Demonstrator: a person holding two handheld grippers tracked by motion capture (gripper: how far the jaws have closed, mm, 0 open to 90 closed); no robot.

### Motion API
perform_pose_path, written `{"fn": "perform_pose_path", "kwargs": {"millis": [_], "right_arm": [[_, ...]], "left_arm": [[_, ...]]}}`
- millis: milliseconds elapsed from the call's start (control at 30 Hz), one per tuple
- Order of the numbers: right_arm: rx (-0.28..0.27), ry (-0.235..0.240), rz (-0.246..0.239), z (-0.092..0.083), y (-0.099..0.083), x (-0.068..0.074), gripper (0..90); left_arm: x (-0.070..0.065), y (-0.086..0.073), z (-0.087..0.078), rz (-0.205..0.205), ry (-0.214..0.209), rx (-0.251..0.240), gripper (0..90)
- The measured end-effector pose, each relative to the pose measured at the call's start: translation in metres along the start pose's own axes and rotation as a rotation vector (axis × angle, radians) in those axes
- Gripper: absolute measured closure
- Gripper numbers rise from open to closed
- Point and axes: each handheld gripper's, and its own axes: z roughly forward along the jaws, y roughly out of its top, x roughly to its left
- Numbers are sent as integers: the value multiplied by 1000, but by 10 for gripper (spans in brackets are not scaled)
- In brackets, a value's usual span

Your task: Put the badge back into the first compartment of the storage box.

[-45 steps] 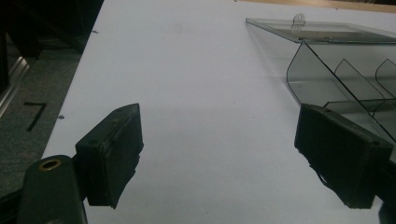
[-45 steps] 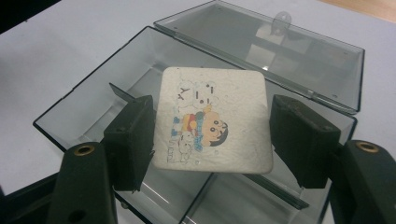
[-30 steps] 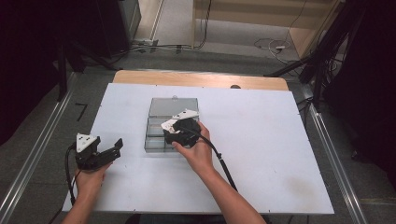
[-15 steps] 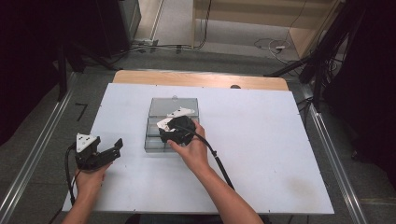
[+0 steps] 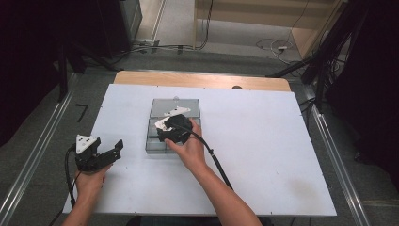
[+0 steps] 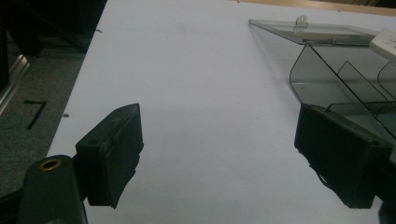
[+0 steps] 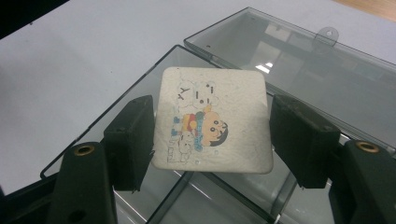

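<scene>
The broad white flat surface (image 5: pixel 263 155) carries everything here. Near its middle sits a clear smoky plastic compartment box (image 5: pixel 155 139), its hinged lid (image 5: pixel 176 104) folded flat open on the far side. In the right gripper view the lid (image 7: pixel 299 70) lies beyond the box (image 7: pixel 154 79), and the dividers inside are visible through the walls.

The right gripper (image 5: pixel 175 128) hovers over the box, hand wrapped around its back. Its view shows a small square white cardboard coaster with a cartoon print (image 7: pixel 212 121) lying tilted over the box's front compartment, one edge resting on the rim. The right gripper (image 7: pixel 212 140) is released: its jaws stand apart on either side of the coaster, the left one just beside the coaster's edge, the right one with a clear gap.

The left gripper (image 5: pixel 101 155) rests at the near left of the surface, well apart from the box, jaws spread wide with nothing between them; its own view (image 6: pixel 219 158) shows bare surface and the box (image 6: pixel 336 79) off to the side.

As I judge it, the coaster is going in or coming out. Either way it wants squaring to the compartment, both jaws closing evenly on opposite edges, and slow handling so the light box does not skid. The idle left gripper could steady the box wall.
</scene>
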Motion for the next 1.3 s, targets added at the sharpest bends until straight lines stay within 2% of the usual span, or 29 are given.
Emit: {"fn": "perform_pose_path", "kwargs": {"millis": [500,900,1167,1300], "right_arm": [[11,25,2,11,7,7,310],[9,54,22,20,13,12,310],[28,97,42,27,13,15,310],[55,140,84,31,13,10,310]], "left_arm": [[1,0,-1,-1,0,-2,156],[2,0,-1,-5,-3,-6,156],[3,0,-2,-9,-2,-7,156],[3,1,-2,-10,-1,-7,156]]}}
